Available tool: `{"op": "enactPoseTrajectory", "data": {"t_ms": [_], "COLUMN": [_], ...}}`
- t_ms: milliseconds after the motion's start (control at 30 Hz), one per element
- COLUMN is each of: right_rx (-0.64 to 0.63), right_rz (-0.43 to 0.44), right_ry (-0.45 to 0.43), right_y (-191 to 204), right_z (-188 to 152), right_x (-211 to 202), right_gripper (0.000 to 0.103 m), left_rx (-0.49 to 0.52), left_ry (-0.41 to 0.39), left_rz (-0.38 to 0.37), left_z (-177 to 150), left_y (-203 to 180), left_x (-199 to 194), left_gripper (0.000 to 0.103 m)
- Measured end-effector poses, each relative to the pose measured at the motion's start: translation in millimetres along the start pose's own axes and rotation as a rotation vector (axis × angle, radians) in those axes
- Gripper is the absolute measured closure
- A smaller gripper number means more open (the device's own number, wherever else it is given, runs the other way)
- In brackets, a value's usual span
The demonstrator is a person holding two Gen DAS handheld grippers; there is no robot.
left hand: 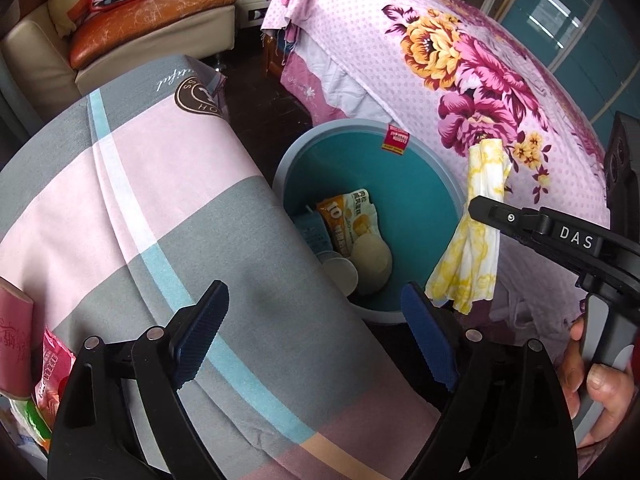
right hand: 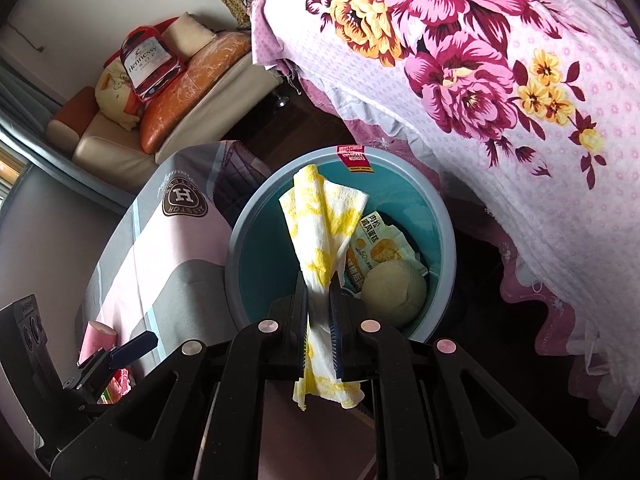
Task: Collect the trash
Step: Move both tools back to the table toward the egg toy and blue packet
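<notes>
Pinching yellow-patterned napkin (right hand: 320, 240) in right hand-held gripper (right hand: 320, 320) above bin (right hand: 240, 240), left hand-held gripper (left hand: 316, 336) spread, empty.

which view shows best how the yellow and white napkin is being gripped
The right wrist view: the napkin runs straight between the right gripper pads, shut on it, above the teal bin. The left wrist view shows the napkin from the side, hanging from one black finger at the bin's edge, the grip itself hidden.
</notes>
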State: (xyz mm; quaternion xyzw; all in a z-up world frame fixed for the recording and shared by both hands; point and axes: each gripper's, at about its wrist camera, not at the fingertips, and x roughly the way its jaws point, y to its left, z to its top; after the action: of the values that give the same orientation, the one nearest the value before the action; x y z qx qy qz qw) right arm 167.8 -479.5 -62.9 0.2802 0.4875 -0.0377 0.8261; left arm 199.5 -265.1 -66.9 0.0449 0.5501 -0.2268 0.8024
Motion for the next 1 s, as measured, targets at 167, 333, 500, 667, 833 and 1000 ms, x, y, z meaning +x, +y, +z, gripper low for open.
{"op": "enactPoseTrajectory", "data": {"t_ms": [167, 333, 500, 667, 833, 1000], "right_rx": [-0.006, -0.011, -0.037, -0.089, -0.145, -0.211], "right_rz": [-0.015, -0.009, 0.006, 0.02, 0.036, 0.045], "right_ry": [0.021, 0.049, 0.076, 0.1, 0.124, 0.152], "right_y": [10, 22, 45, 76, 109, 143], "right_z": [-5, -14, -24, -38, -52, -69], "right_x": [4, 7, 7, 6, 5, 6], "right_gripper": [0.049, 0.038, 0.033, 0.032, 0.032, 0.031], "left_rx": [-0.045, -0.084, -0.132, -0.186, -0.237, -0.294], "left_ry": [0.001, -0.018, -0.044, -0.077, -0.111, -0.141], "left_rz": [-0.03, -0.027, -0.013, 0.002, 0.027, 0.054], "left_z": [-10, -23, -36, -54, -74, -97], "left_y": [17, 37, 61, 89, 116, 149], "left_x": [-10, -27, -48, -71, -94, -116], "left_gripper": [0.011, 0.011, 0.01, 0.009, 0.009, 0.009]}}
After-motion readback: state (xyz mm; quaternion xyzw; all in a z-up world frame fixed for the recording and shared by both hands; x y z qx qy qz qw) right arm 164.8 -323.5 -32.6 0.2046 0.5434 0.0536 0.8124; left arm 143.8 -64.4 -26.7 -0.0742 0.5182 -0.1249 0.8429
